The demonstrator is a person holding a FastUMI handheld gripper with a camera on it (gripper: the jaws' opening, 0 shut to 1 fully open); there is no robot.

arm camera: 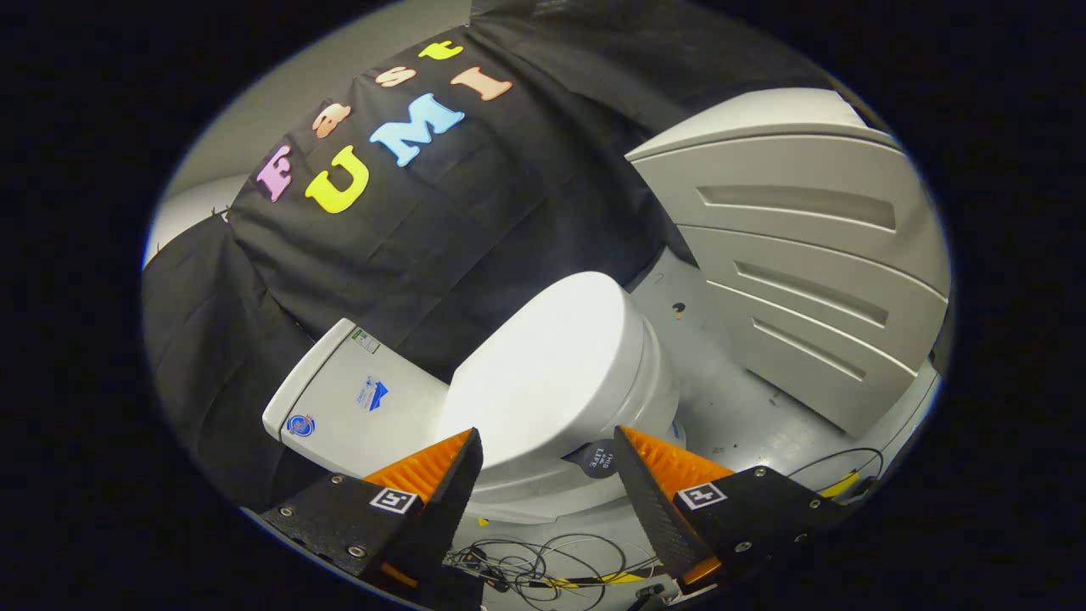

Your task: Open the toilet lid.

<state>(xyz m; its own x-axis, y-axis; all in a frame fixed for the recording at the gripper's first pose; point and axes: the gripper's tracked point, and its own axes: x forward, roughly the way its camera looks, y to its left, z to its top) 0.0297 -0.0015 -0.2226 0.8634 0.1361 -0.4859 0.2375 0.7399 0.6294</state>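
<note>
A white toilet stands on the grey floor against the black cloth wall, seen tilted. Its lid (551,365) lies shut and flat over the bowl (653,386). The white tank (356,403) with a few stickers sits behind the lid. My gripper (547,445) is open, its two fingers spread wide with nothing between them. The near edge of the lid lies just ahead of the fingertips (462,454), and the gap between the fingers frames that edge and the bowl's rim. A small dark round tag (599,458) shows beside the bowl next to one finger.
A large white cabinet (806,255) with recessed grooves stands close beside the toilet, a strip of grey floor (730,399) between them. Loose black and yellow cables (543,564) lie on the floor under the fingers, with more cable (840,475) by the cabinet's corner.
</note>
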